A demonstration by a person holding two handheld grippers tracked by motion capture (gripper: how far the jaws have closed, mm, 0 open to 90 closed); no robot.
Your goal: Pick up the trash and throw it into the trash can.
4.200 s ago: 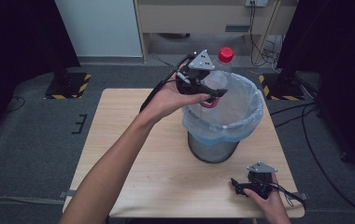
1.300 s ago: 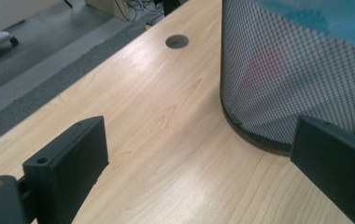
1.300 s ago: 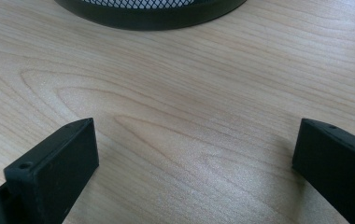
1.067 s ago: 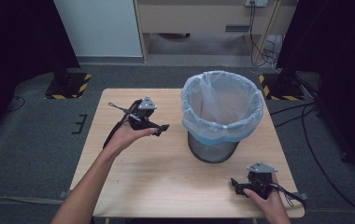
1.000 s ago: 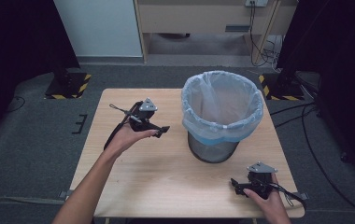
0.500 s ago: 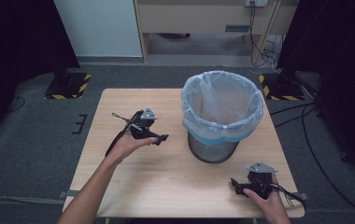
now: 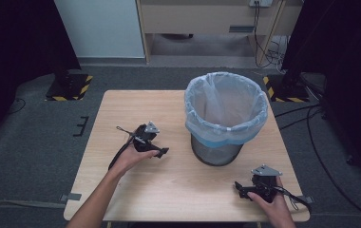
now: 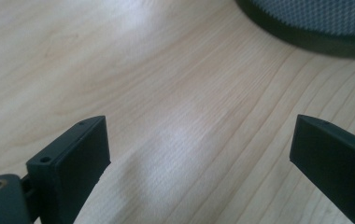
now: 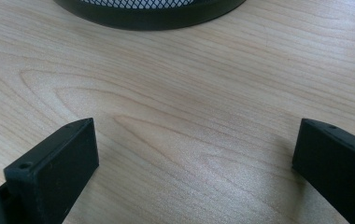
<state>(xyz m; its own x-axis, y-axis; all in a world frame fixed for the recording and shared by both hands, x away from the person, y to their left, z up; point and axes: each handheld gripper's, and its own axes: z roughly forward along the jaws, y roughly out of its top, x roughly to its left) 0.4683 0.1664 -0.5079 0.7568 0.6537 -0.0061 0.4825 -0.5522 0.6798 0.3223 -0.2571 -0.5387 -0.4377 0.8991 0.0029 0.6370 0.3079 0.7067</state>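
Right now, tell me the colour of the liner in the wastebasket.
Pale, translucent blue. The liner folds over the rim of the black mesh wastebasket; the high view shows it best.

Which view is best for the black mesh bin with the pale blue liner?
High view: the whole black mesh bin with pale blue liner shows, standing on the wooden table. Left gripper view catches just its dark base rim at top right; right gripper view just the base edge at top.

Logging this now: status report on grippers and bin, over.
Left gripper open, empty, beside bin. Right gripper open, empty, on table. Nothing in the way.
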